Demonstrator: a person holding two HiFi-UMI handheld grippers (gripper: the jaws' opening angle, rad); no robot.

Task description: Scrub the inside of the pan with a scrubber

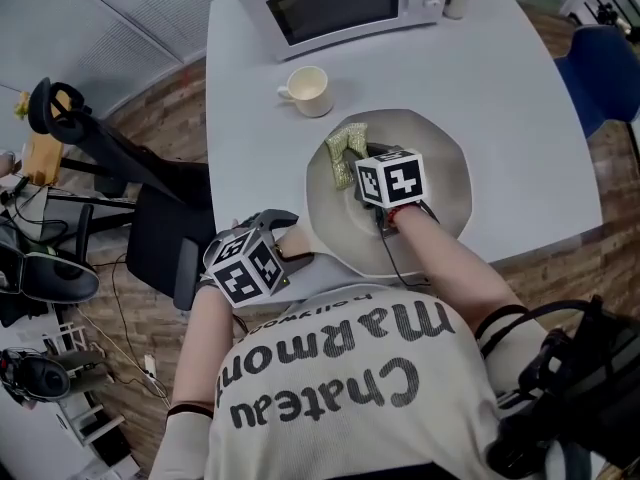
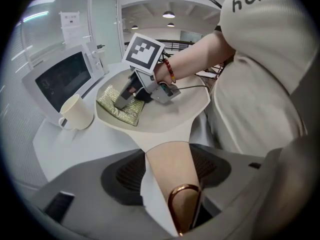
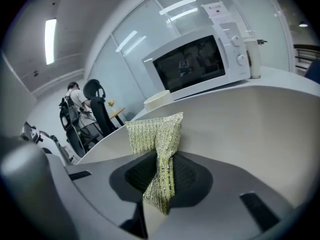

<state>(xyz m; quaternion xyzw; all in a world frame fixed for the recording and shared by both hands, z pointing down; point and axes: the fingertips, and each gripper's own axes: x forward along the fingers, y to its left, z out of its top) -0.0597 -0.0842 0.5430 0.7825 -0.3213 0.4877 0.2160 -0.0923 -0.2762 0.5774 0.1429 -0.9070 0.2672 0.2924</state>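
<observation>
Scrubber, a glittery yellow-green mesh pad, is pinched across its middle by the right gripper. The jaws are squeezed onto it, so the pad creases lengthways and its free end fans out past the tips. In the head view that gripper reaches in from about 5 o'clock and points toward 10 to 11 o'clock. It holds the pad against the inner floor of the pale pan at roughly 10 o'clock from the centre, close to the wall.

The left gripper is clamped on the pan handle, a tan grip ending in a copper hanging loop. The handle points to about 8 o'clock, so the pan's long axis runs from 8 to 2 o'clock across the grey table. The bowl sits upright and open to the camera.

Judging from this, the scrubbing step itself is in hand, with both holds made and the pad inside the bowl. The next move likely calls for downward pressure and strokes from the 10 o'clock side across the floor and round the wall. The left gripper would brace the handle so the pan does not swivel.

A cream mug stands just outside the rim at 11 o'clock. A white microwave sits beyond it at 12 o'clock.
</observation>
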